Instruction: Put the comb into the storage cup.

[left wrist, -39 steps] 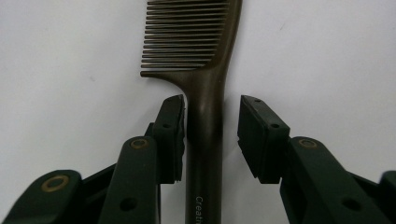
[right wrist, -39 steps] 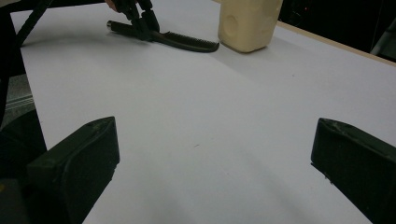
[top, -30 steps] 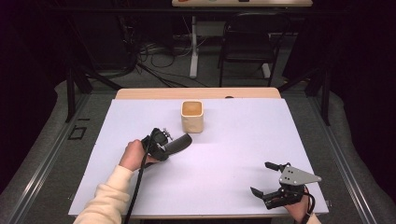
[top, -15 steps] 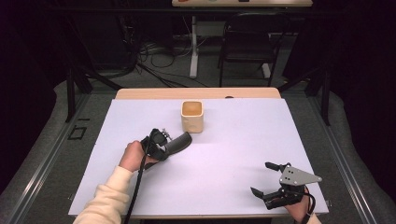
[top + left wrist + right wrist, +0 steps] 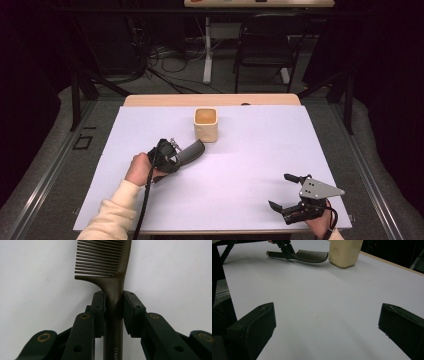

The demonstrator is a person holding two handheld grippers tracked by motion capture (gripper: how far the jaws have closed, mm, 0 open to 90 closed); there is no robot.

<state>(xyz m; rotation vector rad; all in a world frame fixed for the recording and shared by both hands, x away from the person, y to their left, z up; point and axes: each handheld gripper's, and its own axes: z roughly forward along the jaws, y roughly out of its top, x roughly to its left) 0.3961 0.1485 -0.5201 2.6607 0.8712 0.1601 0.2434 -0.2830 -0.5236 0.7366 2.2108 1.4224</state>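
1. The left gripper has its jaws clamped on the handle of a dark brown plastic comb, just below the teeth.
2. The comb lies low over the white table surface, left of the middle, its toothed end pointing toward a cream square-sided cup that stands near the far edge.
3. The right gripper rests near the near right corner, jaws wide apart and holding nothing.

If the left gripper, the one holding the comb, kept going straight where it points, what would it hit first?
Probably the cream cup: the left gripper points the comb up and right, its tip just short of the cup's base. It might slip past.
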